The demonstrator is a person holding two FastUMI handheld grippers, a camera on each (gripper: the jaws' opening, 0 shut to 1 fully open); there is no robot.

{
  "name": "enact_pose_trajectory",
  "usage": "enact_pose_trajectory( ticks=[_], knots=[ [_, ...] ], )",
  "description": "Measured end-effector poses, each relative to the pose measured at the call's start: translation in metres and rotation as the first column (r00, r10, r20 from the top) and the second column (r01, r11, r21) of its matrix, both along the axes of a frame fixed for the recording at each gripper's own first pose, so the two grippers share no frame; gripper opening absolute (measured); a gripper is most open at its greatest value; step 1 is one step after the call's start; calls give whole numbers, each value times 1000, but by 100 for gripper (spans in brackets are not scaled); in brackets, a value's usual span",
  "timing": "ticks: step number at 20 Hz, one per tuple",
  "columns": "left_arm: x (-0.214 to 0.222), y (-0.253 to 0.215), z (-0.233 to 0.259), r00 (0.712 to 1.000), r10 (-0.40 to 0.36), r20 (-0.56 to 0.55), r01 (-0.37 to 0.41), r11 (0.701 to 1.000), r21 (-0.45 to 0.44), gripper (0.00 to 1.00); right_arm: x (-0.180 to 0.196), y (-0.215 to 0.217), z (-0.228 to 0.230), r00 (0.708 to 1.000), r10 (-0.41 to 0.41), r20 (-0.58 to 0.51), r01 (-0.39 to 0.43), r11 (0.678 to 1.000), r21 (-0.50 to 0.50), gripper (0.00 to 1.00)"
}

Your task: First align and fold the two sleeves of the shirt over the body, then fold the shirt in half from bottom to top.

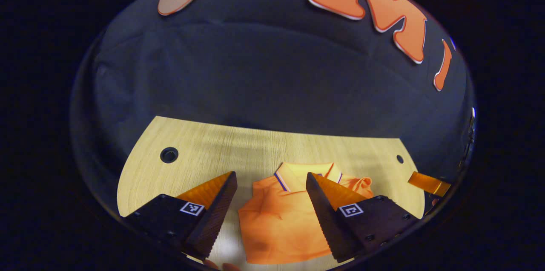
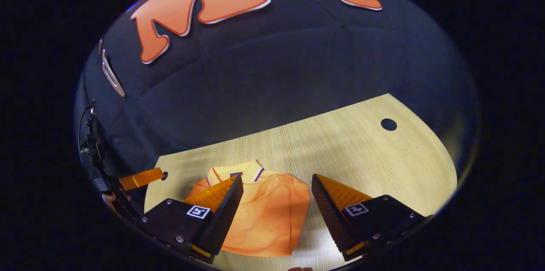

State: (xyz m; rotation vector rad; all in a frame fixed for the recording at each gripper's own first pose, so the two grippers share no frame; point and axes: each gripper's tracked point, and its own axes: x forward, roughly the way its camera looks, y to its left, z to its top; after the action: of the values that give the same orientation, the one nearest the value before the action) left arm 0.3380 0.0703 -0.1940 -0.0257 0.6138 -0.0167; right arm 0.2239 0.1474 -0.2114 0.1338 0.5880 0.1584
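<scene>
Your left gripper sits nearest in the left gripper view, jaws spread wide w/ nothing between them, hanging above the shirt. Same for your right gripper in the right gripper view: wide open, empty, over the shirt's right edge.

Shirt lies on the wooden table, collar pointing away from you, toward the booth wall. It looks already narrowed to a compact block, sides turned in over the body, so I'd judge sleeves done or nearly so, and bottom-to-top fold still to come; the hem is partly cut off at the view's lower edge, so can't confirm.

For the step in hand: drop both grippers to the near hem corners, one each side, pinch all layers together, not just the top one. Lift level, keep both hands moving at the same pace, carry hem up to just below the collar, lay flat, then let go. Watch that bunched fabric right of the collar; smooth it first if it drags.

Beyond the shirt: bare tabletop w/ a round hole at far left.
</scene>
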Motion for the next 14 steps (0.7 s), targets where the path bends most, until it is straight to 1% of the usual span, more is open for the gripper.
enact_pose_trajectory(
  ticks=[3, 5, 6, 8, 9, 11, 12, 13, 14],
  knots=[
    [-34, 5, 52, 993, -8, 120, 9, 1000, -8, 98, -45, -14, 25, 997, -28, 71, 30, 999, -26, 98],
    [-61, 8, 81, 978, -6, 207, 9, 1000, -13, 99, -73, -26, 50, 988, -43, 151, 55, 996, -73, 98],
    [-77, 12, 95, 968, -10, 249, 14, 1000, -13, 98, -86, -26, 65, 979, -40, 200, 58, 995, -81, 98],
    [-109, 20, 122, 940, -15, 339, 12, 1000, 13, 98, -116, -20, 93, 954, -33, 296, 61, 994, -86, 98],
    [-124, 23, 135, 922, -25, 386, 10, 999, 39, 98, -129, -18, 104, 941, -32, 338, 68, 993, -97, 98],
    [-153, 21, 157, 887, -41, 460, -2, 996, 91, 98, -154, -14, 120, 920, -22, 391, 70, 991, -110, 97],
    [-168, 22, 167, 872, -44, 487, -11, 994, 110, 98, -163, -10, 126, 911, -16, 412, 62, 993, -99, 97],
    [-182, 22, 174, 863, -46, 504, -15, 993, 117, 97, -170, -7, 131, 903, -18, 429, 61, 994, -86, 98],
    [-196, 19, 176, 859, -46, 509, -13, 994, 112, 98, -176, -9, 132, 902, -22, 430, 63, 995, -80, 98]
  ],
)
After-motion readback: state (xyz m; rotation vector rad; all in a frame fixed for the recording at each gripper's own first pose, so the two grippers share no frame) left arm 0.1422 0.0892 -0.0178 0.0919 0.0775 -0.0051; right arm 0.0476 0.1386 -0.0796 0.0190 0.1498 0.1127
